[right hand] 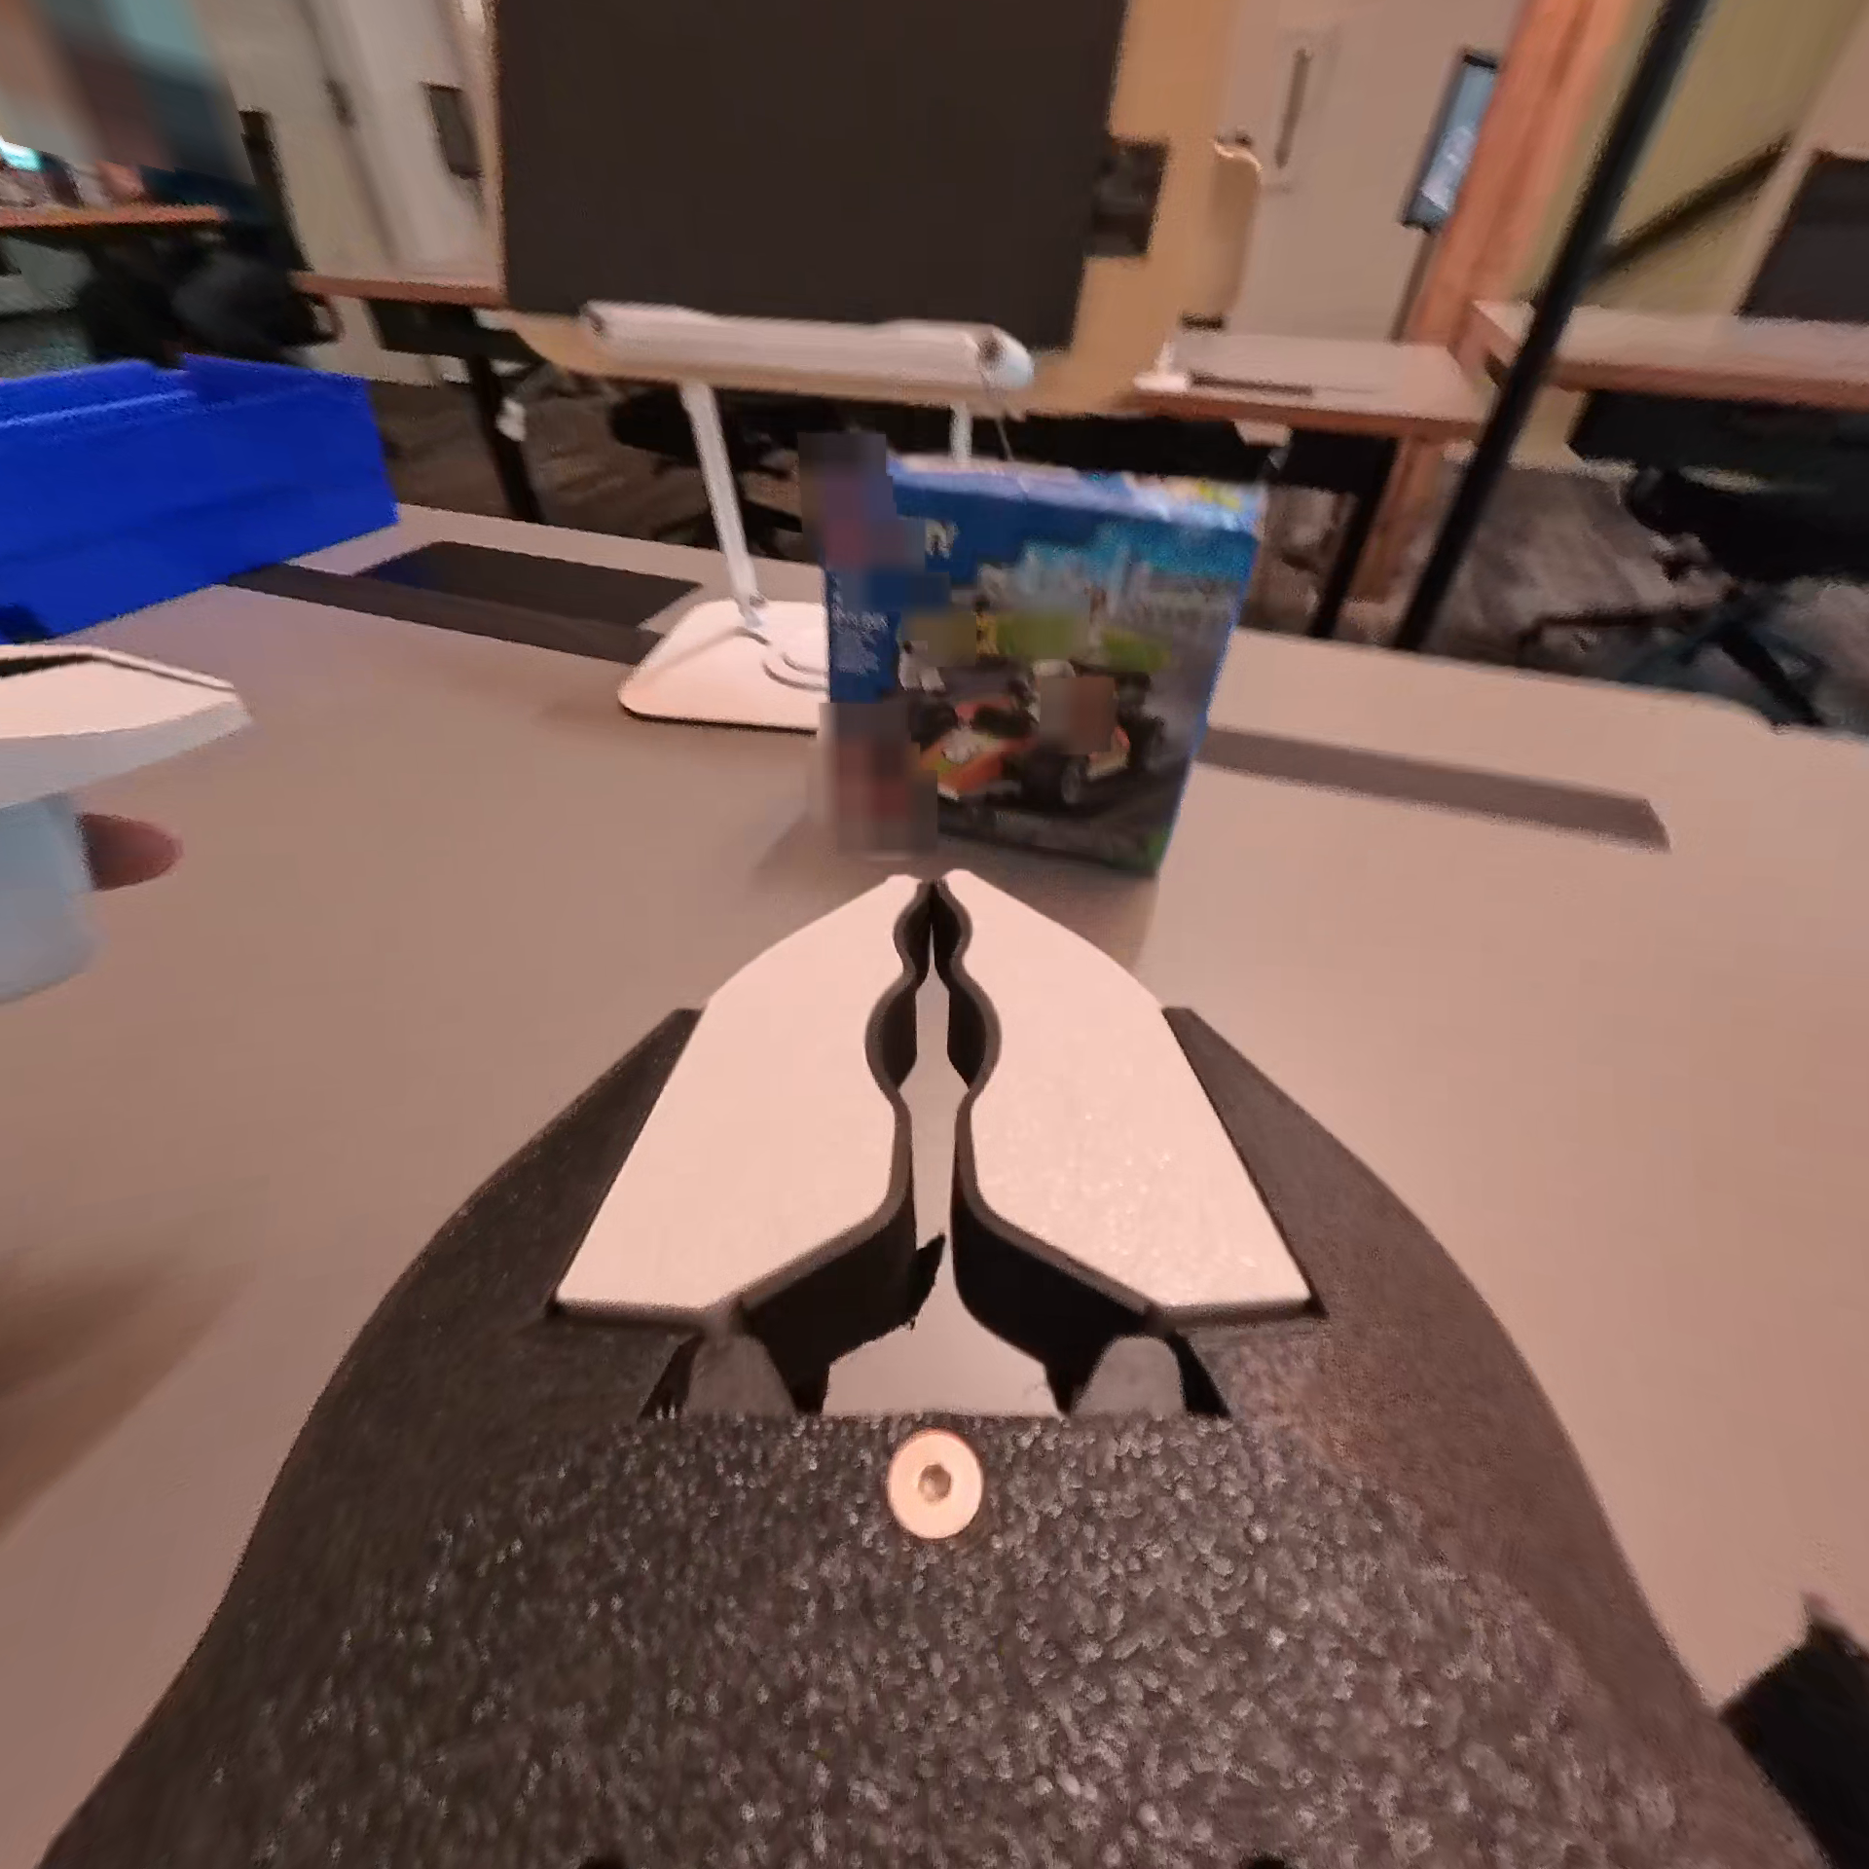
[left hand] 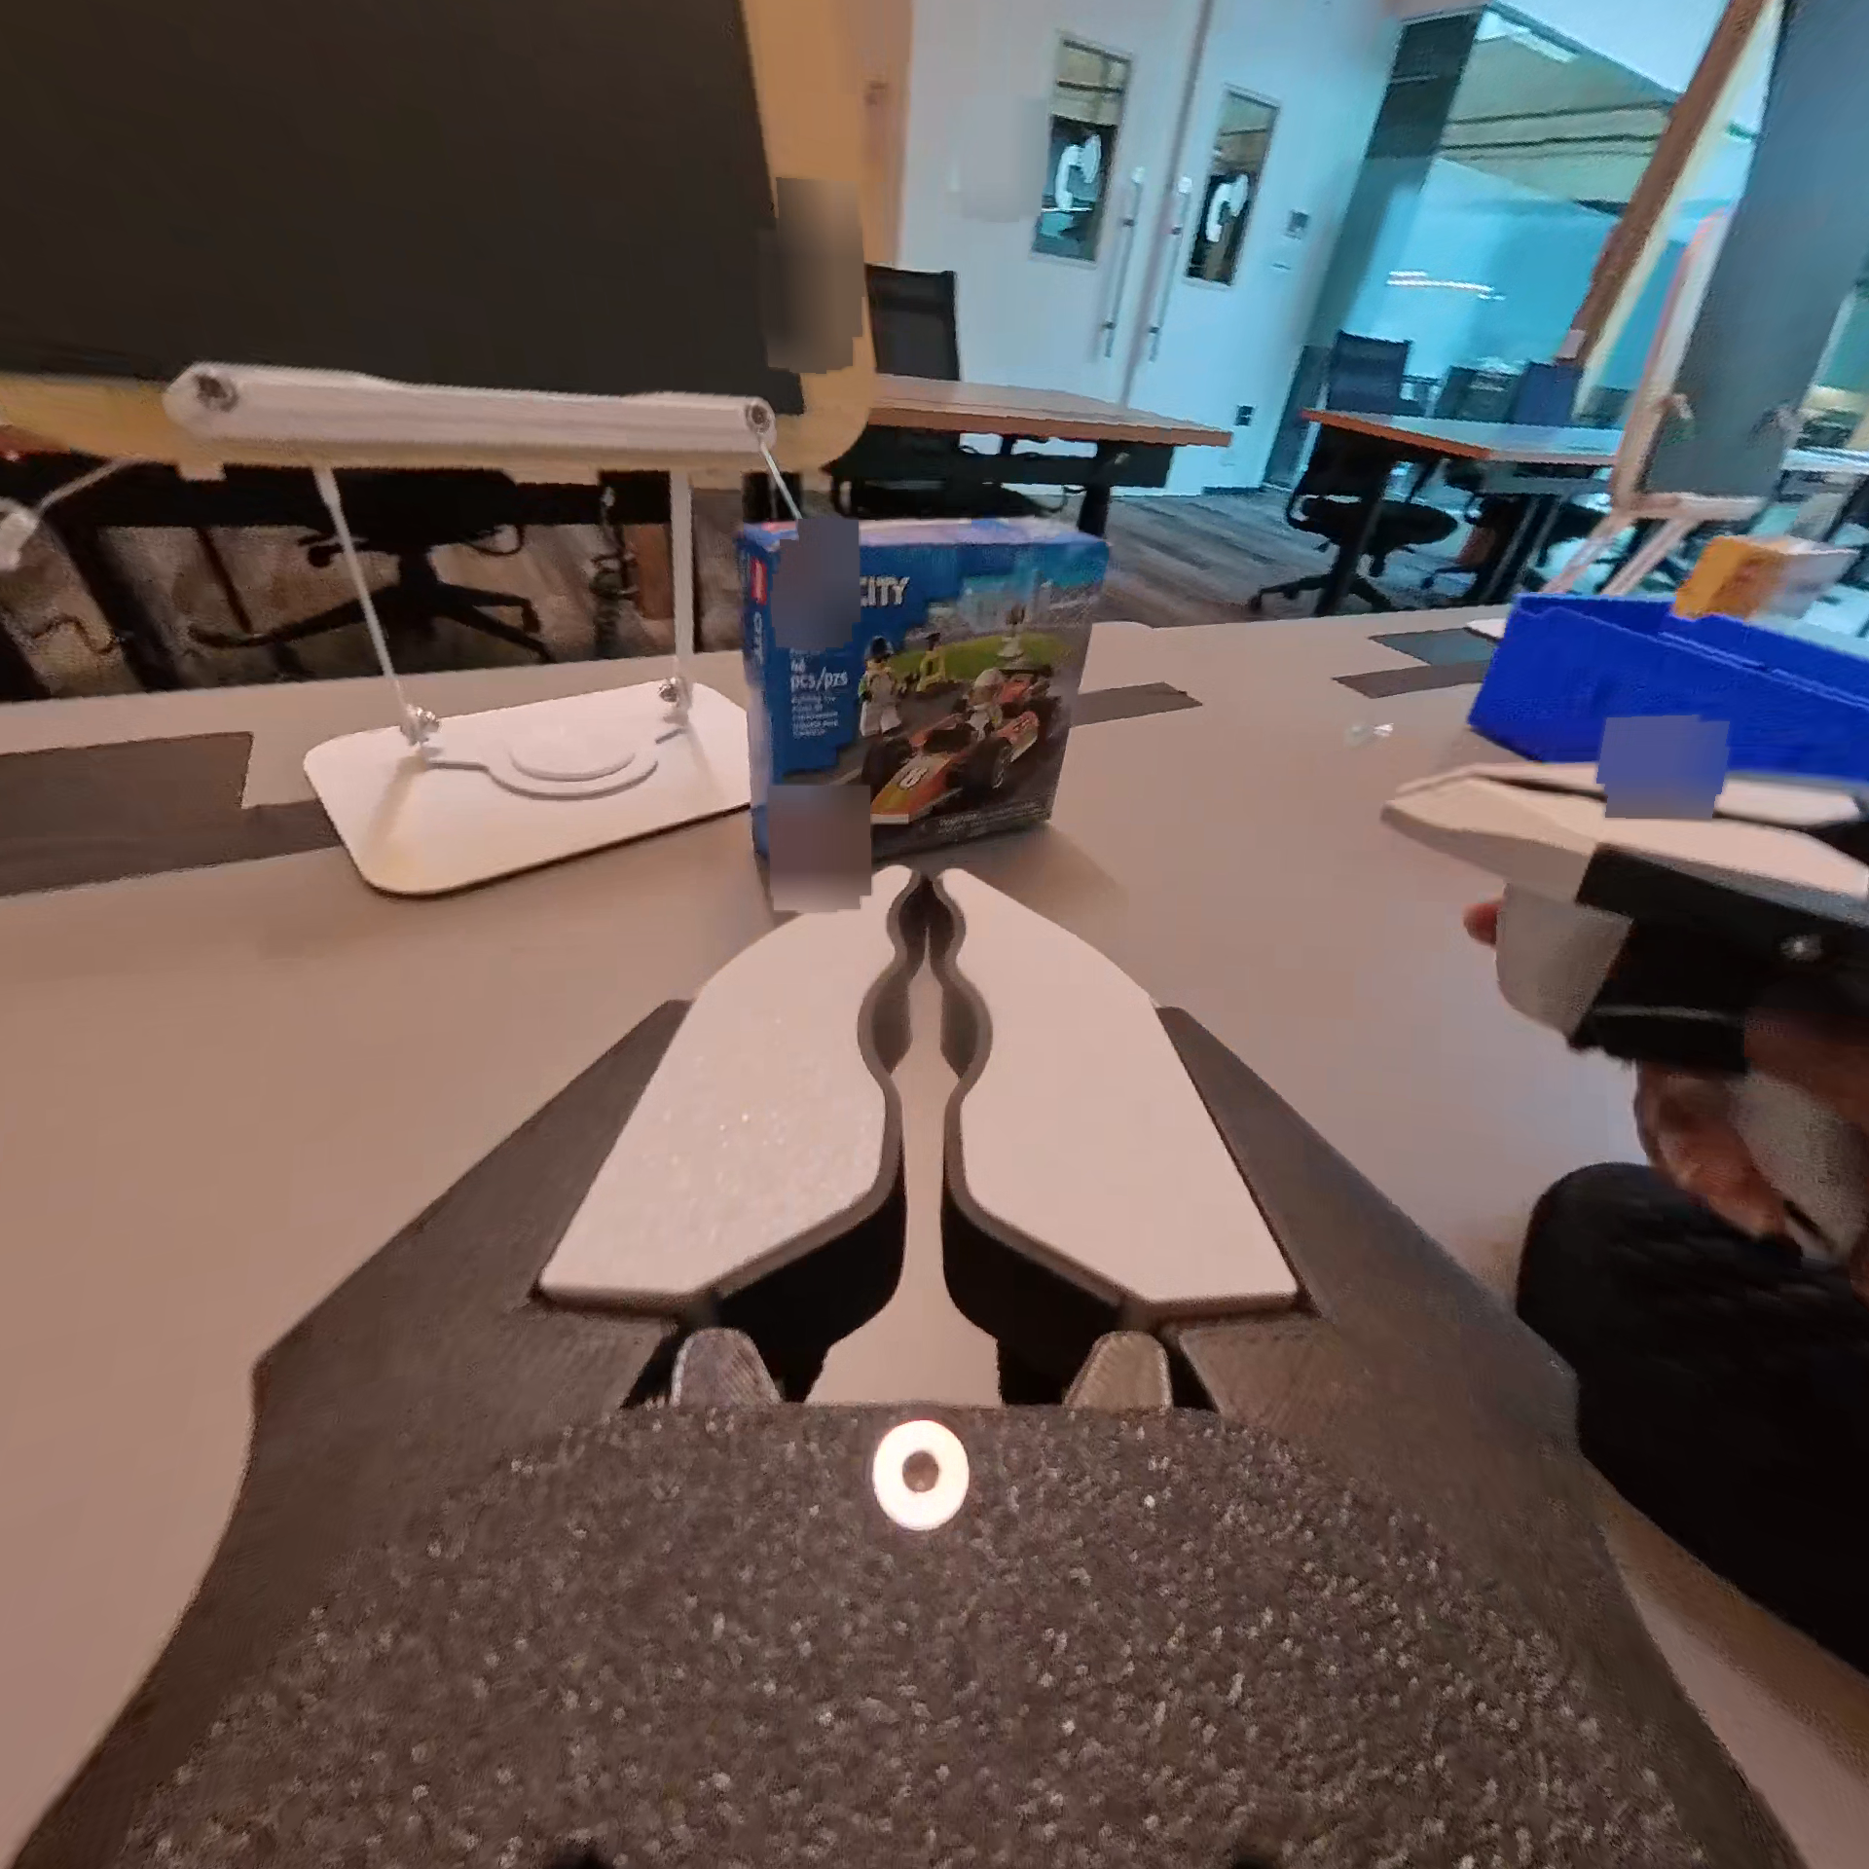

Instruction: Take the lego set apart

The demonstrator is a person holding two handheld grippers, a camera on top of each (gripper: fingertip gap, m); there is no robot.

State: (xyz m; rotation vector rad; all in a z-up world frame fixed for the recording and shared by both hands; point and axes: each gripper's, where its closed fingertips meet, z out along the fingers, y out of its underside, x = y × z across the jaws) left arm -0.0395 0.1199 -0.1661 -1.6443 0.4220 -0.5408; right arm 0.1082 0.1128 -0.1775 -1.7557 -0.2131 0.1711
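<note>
A blue lego box (left hand: 961, 688) with a race car picture stands upright on the grey table (left hand: 303, 1011), just beyond my left gripper (left hand: 922, 890). The left gripper is shut with nothing between its fingertips. In the right wrist view the same box (right hand: 1072, 668) stands a little beyond my right gripper (right hand: 932, 892), which is also shut with nothing in it. The right gripper also shows at the right edge of the left wrist view (left hand: 1416, 809), and the left gripper's white finger at the left edge of the right wrist view (right hand: 121, 698).
A white desk lamp (left hand: 506, 789) stands left of the box on its flat base. A blue bin (left hand: 1669, 678) sits at the far right of the table. Dark tape strips (left hand: 121, 799) lie on the tabletop. A person's hand (left hand: 1719, 1143) holds the right gripper.
</note>
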